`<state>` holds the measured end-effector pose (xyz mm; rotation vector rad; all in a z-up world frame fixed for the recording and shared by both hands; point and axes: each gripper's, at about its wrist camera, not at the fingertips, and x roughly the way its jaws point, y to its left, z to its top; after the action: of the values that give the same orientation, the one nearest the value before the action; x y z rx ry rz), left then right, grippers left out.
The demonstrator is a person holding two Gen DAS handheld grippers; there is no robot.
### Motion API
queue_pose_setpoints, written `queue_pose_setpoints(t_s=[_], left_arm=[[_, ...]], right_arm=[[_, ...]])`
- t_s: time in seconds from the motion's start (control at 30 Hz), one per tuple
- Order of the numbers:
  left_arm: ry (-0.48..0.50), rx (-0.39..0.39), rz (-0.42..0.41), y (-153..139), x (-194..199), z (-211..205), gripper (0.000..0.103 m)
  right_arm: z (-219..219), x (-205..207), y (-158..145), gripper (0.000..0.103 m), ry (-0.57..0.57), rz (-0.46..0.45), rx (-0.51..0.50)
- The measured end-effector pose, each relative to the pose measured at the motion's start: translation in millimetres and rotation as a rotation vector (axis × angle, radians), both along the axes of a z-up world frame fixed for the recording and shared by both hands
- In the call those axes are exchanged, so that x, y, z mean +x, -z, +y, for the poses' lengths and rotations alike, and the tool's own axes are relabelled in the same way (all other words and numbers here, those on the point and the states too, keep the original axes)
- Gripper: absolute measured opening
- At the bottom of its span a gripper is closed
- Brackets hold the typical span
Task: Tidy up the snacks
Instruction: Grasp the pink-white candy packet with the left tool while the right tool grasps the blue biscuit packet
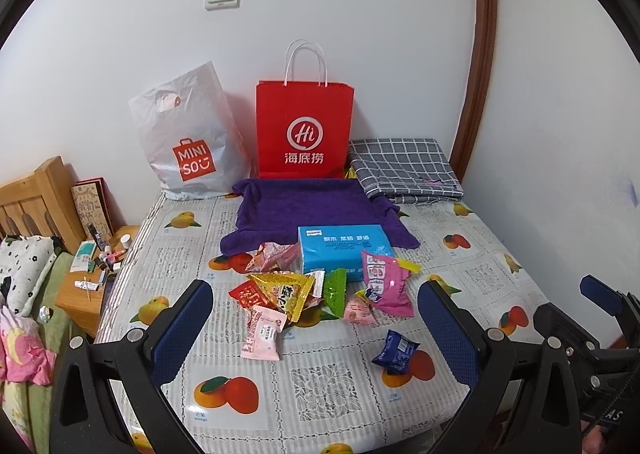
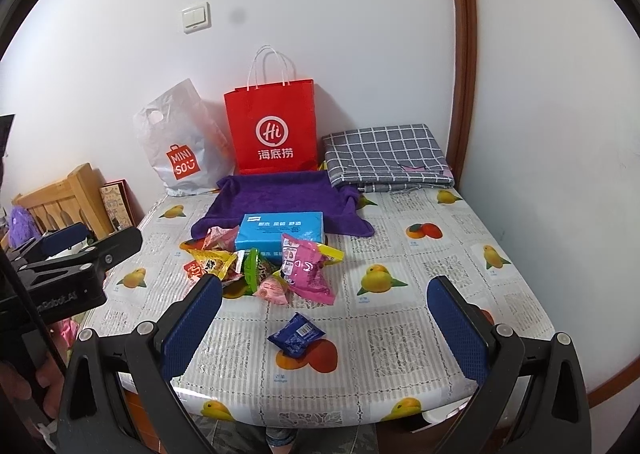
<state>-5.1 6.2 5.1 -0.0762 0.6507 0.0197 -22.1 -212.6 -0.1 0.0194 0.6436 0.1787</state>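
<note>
Both tongs hang spread and empty over the near edge of the table [image 2: 440, 254], which wears a fruit-print cloth: the left gripper [image 1: 316, 318] and the right gripper [image 2: 324, 318] each show two blue-padded fingers wide apart, touching nothing.

Taking the blue tissue box [image 1: 344, 254] as the landmark: nearest the tongs, well in front of the box, a dark blue snack packet [image 1: 395, 350] lies alone. Between it and the box sits the snack pile. A pale pink packet [image 1: 264, 332] lies at the pile's near left, a yellow triangular packet [image 1: 288, 288] and a green packet [image 1: 335, 292] in the middle, and a large pink packet [image 1: 387, 282] leans against the box's front right corner. Another pink wrapper [image 1: 274, 254] touches the box's left side.

Under and behind the box spreads a purple towel [image 1: 304, 202]. Behind the towel a red paper bag [image 1: 305, 130] stands upright against the wall; its contents are not visible. Left of it slumps a white Miniso plastic bag [image 1: 188, 138], closed to view. Right of the red bag lies a folded grey checked cloth [image 1: 404, 168].
</note>
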Motion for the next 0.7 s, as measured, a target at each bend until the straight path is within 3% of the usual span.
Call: queue_pose_setpoints(t_s=[0.23, 0.3, 0.7], left_arm=[[-0.022, -0.022, 0.068, 33, 22, 19, 0.101], [-0.032, -0.045, 0.098, 46, 31, 28, 0.095], [-0.095, -0.070, 0.225, 119, 64, 65, 0.094]], right_arm=[[5, 20, 31, 0.101, -0.037, 0.045, 0.009], [7, 29, 46, 0.101, -0.054, 0.071, 0.012], [19, 68, 141, 0.093, -0.162, 0.215, -0.018]])
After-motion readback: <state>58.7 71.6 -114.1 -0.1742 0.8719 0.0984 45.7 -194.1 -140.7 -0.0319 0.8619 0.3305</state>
